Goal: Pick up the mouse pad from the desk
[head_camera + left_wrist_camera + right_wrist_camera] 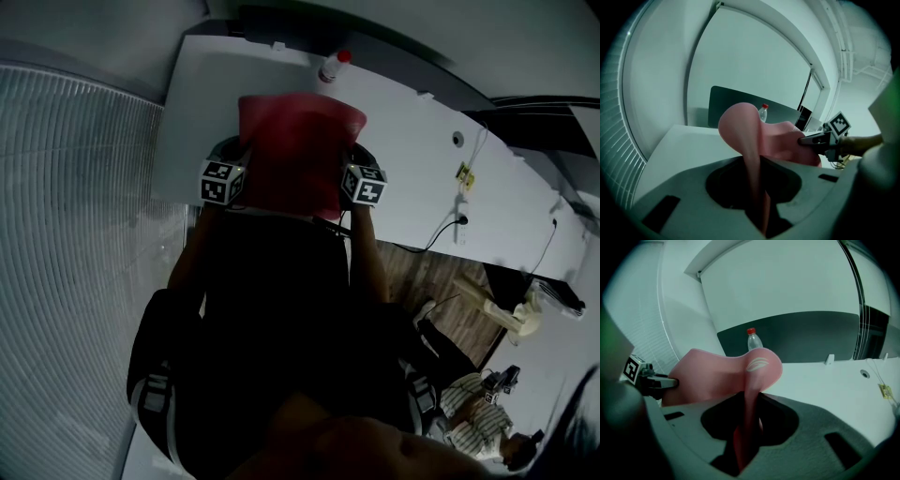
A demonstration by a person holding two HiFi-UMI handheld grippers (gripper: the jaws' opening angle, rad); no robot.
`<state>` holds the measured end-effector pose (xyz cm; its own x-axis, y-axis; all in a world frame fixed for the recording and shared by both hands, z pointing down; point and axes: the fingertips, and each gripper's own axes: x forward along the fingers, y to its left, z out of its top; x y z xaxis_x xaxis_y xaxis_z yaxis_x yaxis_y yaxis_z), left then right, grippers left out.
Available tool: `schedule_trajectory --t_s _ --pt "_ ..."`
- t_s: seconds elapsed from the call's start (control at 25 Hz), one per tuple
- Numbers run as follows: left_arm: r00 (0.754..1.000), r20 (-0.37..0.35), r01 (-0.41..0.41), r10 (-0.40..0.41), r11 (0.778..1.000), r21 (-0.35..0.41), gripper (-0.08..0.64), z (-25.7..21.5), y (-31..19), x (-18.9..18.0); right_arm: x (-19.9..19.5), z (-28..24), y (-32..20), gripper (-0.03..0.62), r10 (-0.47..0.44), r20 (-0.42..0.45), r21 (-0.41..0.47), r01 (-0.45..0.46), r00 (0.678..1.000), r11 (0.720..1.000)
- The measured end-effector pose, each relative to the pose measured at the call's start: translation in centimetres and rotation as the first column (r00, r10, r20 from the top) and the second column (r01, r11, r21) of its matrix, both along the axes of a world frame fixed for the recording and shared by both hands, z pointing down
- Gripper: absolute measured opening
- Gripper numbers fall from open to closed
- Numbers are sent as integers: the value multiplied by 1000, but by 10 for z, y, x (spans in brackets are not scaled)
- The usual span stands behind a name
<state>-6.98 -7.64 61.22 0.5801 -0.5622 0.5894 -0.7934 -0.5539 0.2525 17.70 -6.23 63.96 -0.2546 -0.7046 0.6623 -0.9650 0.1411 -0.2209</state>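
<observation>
The pink-red mouse pad [298, 155] hangs in the air above the white desk [394, 122], stretched between my two grippers. My left gripper [236, 180] is shut on its left edge, and the sheet runs up out of the jaws and curls over [752, 154]. My right gripper [352, 183] is shut on the pad's right edge [752, 394], where a white leaf logo shows on the curled corner. In the left gripper view the right gripper [806, 139] is pinching the far side of the pad. The left gripper [675, 382] shows likewise in the right gripper view.
A clear bottle with a red cap [335, 66] stands at the desk's far edge, in front of a dark panel. Cables and a socket [459, 220] sit at the desk's right end. A ribbed grey surface [66, 234] lies to the left. A wooden floor [441, 281] shows to the right.
</observation>
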Motion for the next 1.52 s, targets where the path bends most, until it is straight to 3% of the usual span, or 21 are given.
schedule_trajectory --t_s 0.96,1.52 --pt "999 -48 -9 13 995 95 66 -37 15 1 -5 -47 6 78 5 5 116 -6 1000 993" --pt "996 -90 2 16 980 199 64 -75 5 3 -5 -89 4 78 25 17 225 -28 1000 974"
